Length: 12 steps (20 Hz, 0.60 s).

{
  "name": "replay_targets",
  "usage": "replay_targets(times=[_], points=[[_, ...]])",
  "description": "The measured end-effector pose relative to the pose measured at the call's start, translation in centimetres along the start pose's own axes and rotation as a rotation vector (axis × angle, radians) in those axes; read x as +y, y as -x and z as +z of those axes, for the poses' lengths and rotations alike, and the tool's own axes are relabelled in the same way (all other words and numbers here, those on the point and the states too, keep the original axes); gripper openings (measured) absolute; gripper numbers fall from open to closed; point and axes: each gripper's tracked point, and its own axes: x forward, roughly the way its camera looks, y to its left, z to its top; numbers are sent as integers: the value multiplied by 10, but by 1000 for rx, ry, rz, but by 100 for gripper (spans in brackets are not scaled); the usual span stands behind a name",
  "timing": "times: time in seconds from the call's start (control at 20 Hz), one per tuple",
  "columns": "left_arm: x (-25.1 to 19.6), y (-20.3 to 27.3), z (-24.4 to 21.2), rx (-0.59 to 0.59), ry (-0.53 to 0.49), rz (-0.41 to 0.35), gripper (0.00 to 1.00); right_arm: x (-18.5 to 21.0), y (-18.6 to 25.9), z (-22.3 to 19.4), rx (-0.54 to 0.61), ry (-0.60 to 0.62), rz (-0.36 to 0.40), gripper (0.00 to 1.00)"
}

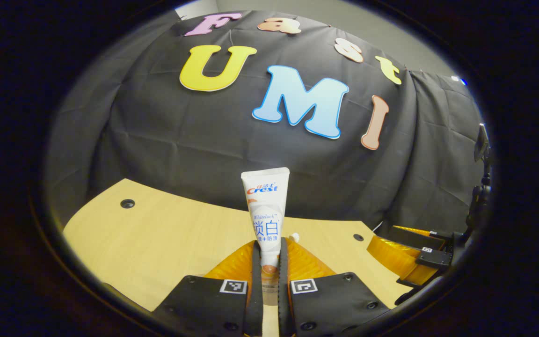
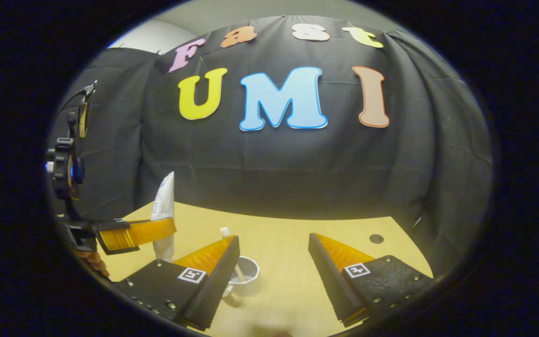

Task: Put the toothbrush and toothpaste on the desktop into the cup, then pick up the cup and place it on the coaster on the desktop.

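- The left gripper [image 1: 269, 262] has its fingers closed on the lower end of the toothpaste [image 1: 265, 210] — the tube stands upright, lifted above the desk [image 1: 157, 243].
- In the right gripper view the same tube [image 2: 163, 206] sits at the left, edge-on, held by the left gripper [image 2: 134, 234].
- The right gripper [image 2: 274, 262] holds nothing, its fingers wide apart over the desk.
- The cup [image 2: 247, 274] stands on the desk just beside the right gripper's left finger — a toothbrush [image 2: 225, 232] seems to rise from it, partly hidden.
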Motion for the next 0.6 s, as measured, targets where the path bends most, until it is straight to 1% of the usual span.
replay_targets(times=[0.15,0.4,0.6], points=[[-13,-14,-6,-2,17,-22,19,-15,15,1,-4,-16,-23,92],[-38,-36,-3,-67,112,-67,20,-35,34,-14,32,-43,-44,92],[-50,-58,-9,-103,147,-73,19,-45,46,-29,68,-65,-55,92]])
